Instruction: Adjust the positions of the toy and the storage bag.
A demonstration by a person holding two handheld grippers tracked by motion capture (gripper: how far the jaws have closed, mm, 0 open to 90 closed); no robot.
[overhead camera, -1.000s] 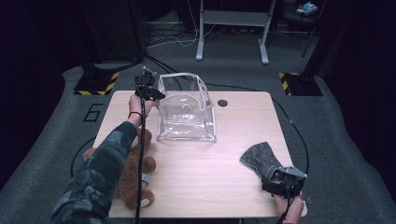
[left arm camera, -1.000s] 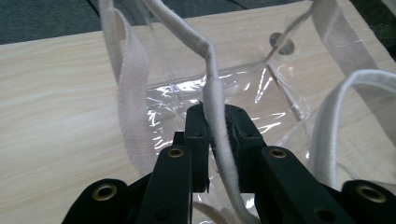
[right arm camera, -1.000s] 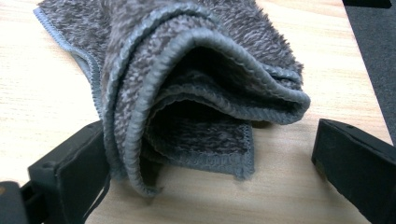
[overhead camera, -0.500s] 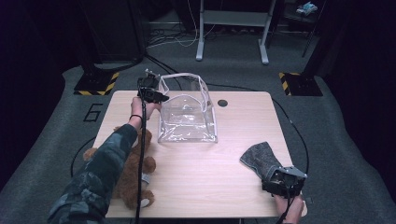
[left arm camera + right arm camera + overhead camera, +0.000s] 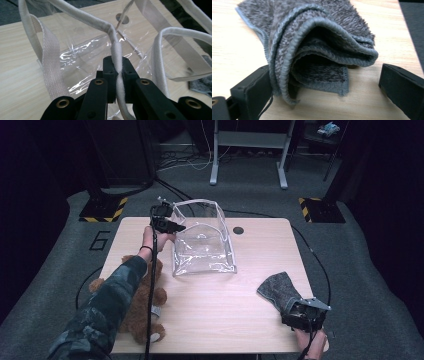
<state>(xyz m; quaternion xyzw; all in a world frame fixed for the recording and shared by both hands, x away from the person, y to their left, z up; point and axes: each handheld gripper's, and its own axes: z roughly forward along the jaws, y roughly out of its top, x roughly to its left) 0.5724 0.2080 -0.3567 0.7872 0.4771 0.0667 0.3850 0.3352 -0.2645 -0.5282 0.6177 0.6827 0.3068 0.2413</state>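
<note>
Your left tongs (image 5: 172, 226) sit in the upper left of the high view, clamped tight on the white piped rim (image 5: 117, 53) of a clear, soft plastic tote bag with white webbing handles (image 5: 204, 240). Their jaws have just been closing, and in the left gripper view they pinch the piping between them. The bag lies just above the middle of the high view on the pale wooden tabletop (image 5: 260, 245), its mouth facing away from you toward the top of the frame.

Your right tongs (image 5: 295, 315) rest in the lower right of the high view, spread wide around a folded grey fleecy cloth (image 5: 312, 45). In the right gripper view the cloth leans against the jaw at the lower left, while the jaw at the lower right stands clear of it, so nothing is gripped there. A brown plush teddy bear (image 5: 131, 312) lies in the lower left of the high view, partly under your camouflage sleeve (image 5: 97, 320).

Risks from here: the grip on the bag is narrow, so a sharp lift could let the piping slide out. The limp plastic may sag and close the mouth. If you close the right tongs now, they may catch a single fold and let the cloth unfurl.
</note>
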